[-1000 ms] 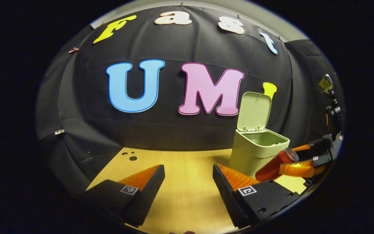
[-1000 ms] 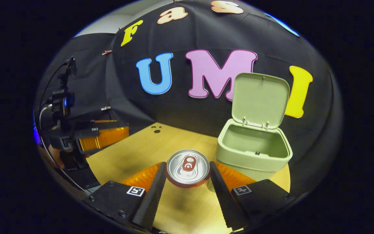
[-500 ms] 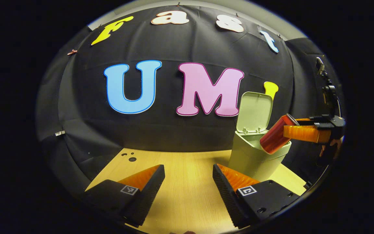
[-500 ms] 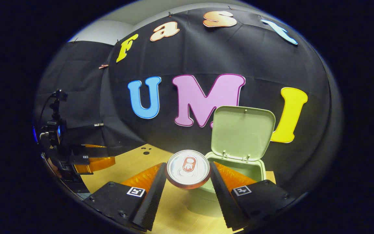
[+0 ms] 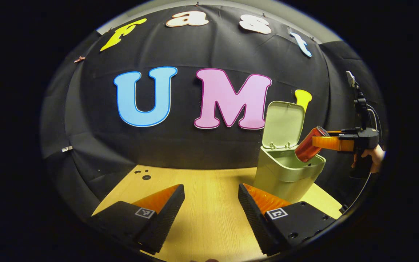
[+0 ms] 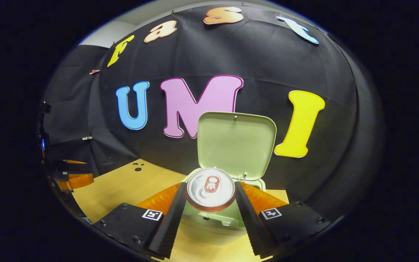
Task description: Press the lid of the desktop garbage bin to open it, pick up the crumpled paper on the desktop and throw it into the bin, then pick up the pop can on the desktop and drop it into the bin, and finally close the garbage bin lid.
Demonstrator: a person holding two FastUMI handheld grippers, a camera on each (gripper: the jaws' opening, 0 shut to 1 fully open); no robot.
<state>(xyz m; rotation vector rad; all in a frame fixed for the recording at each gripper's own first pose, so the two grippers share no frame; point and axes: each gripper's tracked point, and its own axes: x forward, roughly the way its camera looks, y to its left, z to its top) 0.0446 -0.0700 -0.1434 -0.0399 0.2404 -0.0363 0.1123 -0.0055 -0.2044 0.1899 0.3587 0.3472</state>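
Note:
The pale green bin (image 5: 282,178) stands on the wooden table with its lid (image 5: 284,123) raised upright. The red pop can (image 5: 308,147) hangs tilted over the bin's open mouth, its lower end at the rim, and my right gripper (image 5: 327,143) is shut on it. In the right gripper view the can's silver top (image 6: 210,186) sits pressed between both fingers of the right gripper (image 6: 210,194), with the lid (image 6: 236,145) straight ahead and the bin's rim (image 6: 213,220) below. My left gripper (image 5: 211,203) stays open and low over the table, left of the bin.
A hand (image 5: 371,154) holds the right gripper at the far right. The wooden table (image 5: 202,225) has small dark holes (image 5: 146,177) near its back left corner. The left gripper (image 6: 75,180) appears at the left edge of the right gripper view. Black cloth walls close the back.
My right gripper has carried the can up from beside the bin and inward over its open mouth. The left gripper has barely moved and stays open.

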